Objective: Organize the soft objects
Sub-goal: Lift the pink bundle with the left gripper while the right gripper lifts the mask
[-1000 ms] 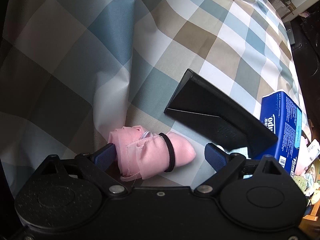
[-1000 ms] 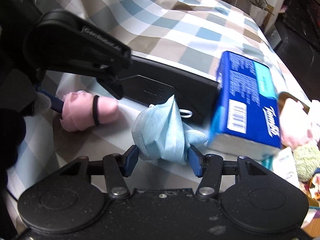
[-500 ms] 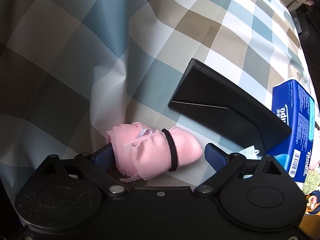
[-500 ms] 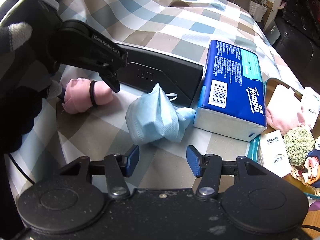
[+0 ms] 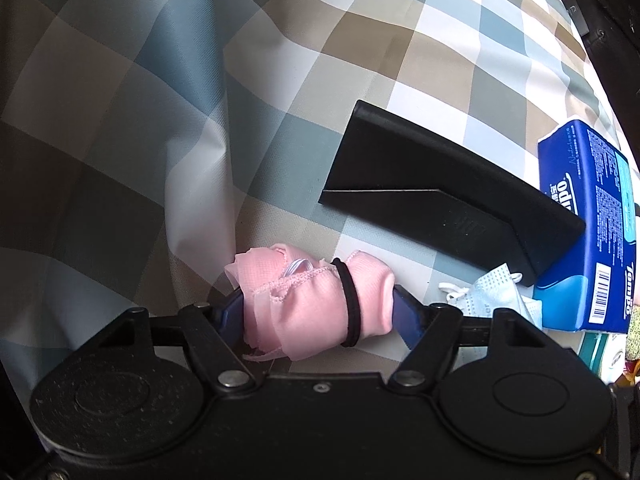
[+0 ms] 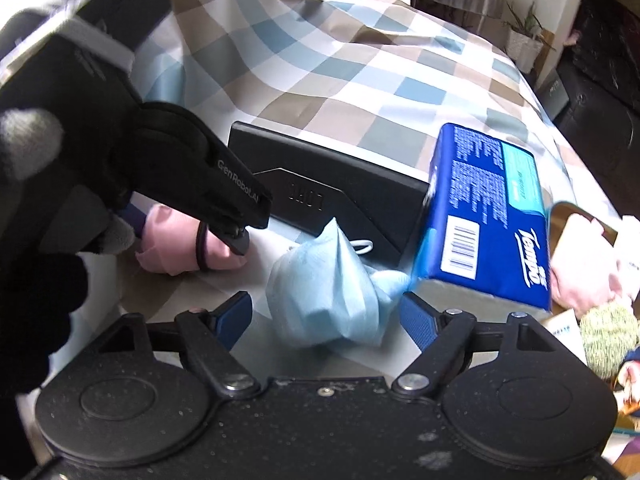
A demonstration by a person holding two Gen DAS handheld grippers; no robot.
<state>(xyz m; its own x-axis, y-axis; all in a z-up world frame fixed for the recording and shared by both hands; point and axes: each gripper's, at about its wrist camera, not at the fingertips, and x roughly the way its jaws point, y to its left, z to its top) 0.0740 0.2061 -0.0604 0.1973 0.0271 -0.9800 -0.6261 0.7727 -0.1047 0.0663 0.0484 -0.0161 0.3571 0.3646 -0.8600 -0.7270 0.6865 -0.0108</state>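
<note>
the left tongs (image 5: 318, 312) are closing, pads on the pink cloth roll (image 5: 316, 304) on the table (image 5: 400, 60), likely to lift it; the right tongs (image 6: 326, 316) are opening off the blue mask (image 6: 328, 300), left beside the tissue pack (image 6: 488, 216).

The checked tablecloth (image 5: 280, 60) lies bare from 9 through 12 o'clock of the pink roll (image 5: 316, 300), open for a claw to pass. At 2 o'clock a black wedge-shaped stand (image 5: 432, 184) blocks the way, with a blue tissue pack (image 6: 488, 216) touching its far end. The crumpled blue mask (image 6: 332, 292) fills the strip in front of the stand.
</note>
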